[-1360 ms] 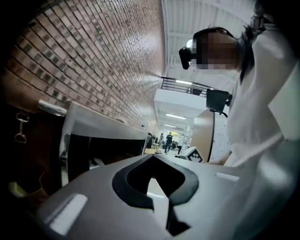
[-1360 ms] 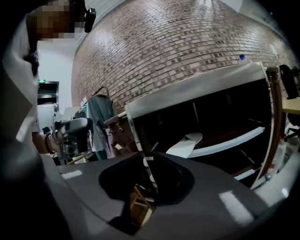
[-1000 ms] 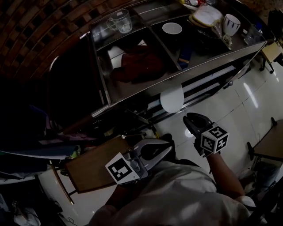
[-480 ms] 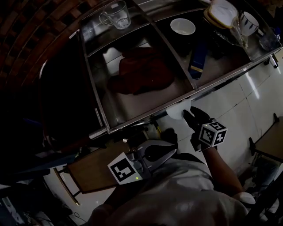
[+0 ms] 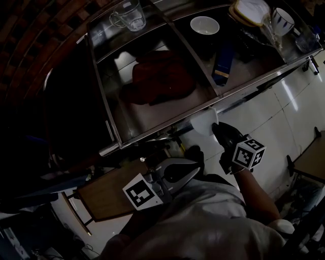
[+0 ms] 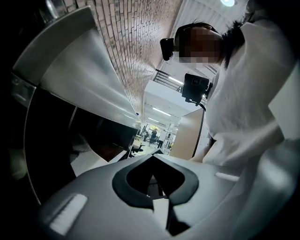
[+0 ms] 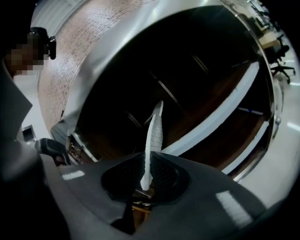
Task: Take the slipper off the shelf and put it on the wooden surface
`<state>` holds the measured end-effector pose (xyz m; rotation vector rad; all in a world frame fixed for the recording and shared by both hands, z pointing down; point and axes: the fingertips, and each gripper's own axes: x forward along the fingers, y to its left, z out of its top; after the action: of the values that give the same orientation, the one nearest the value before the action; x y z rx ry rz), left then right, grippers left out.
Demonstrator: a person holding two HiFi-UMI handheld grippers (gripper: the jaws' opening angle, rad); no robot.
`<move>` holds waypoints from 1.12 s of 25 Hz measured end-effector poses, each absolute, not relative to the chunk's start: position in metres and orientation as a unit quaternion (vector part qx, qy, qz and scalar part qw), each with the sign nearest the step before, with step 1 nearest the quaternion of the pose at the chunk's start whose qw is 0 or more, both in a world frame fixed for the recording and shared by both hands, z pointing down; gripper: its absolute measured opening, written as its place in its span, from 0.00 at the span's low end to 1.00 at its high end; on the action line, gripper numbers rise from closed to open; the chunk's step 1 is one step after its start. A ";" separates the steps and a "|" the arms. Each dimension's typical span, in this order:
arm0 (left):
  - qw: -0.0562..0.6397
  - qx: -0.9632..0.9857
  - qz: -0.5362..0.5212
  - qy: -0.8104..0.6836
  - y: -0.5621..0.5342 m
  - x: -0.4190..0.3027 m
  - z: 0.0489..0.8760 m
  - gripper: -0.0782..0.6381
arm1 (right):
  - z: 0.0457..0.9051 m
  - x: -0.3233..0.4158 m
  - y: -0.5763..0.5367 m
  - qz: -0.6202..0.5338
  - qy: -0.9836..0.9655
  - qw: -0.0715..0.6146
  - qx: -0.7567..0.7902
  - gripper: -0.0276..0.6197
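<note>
The white slipper [image 5: 202, 122] hangs at the front edge of the metal shelf [image 5: 152, 129], under its top level. My right gripper [image 5: 219, 131] reaches up to it from below. In the right gripper view the slipper [image 7: 153, 131] stands edge-on between the jaws of the right gripper [image 7: 149, 157], which are closing and pinch its lower end. My left gripper [image 5: 190, 167] is held low near the person's body, shut with nothing in it, its tips meeting in the left gripper view [image 6: 153, 157]. The wooden surface [image 5: 109, 195] lies lower left, beside the left gripper.
The shelf's top level holds a glass mug [image 5: 127, 15], a white bowl [image 5: 204, 24] and a striped cup [image 5: 282, 20]. Below lie a dark red cloth [image 5: 160, 76] and a blue box [image 5: 222, 63]. White tiled floor [image 5: 284, 117] lies to the right.
My right gripper rose from the floor side up to the slipper at the shelf's edge and its jaws closed round it. The left gripper stayed low and shut.
</note>
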<state>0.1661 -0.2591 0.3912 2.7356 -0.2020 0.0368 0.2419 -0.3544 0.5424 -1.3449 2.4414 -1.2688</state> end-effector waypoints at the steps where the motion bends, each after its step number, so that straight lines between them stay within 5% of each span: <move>1: 0.193 0.978 0.013 -0.076 -0.257 0.167 0.389 0.10 | 0.536 0.244 -0.348 -0.406 0.802 0.037 -0.436 0.09; 17: 0.141 0.981 0.013 -0.133 -0.107 0.183 0.356 0.10 | 0.486 0.297 -0.143 -0.355 0.820 0.023 -0.449 0.09; 28: 0.132 0.969 -0.002 -0.210 -0.019 0.127 0.343 0.10 | 0.465 0.242 -0.054 -0.307 0.870 -0.002 -0.387 0.09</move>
<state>0.1274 -0.0194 0.3428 2.8104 -0.6108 -0.0060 0.2418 -0.0539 0.4652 -1.2160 2.7358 -0.9656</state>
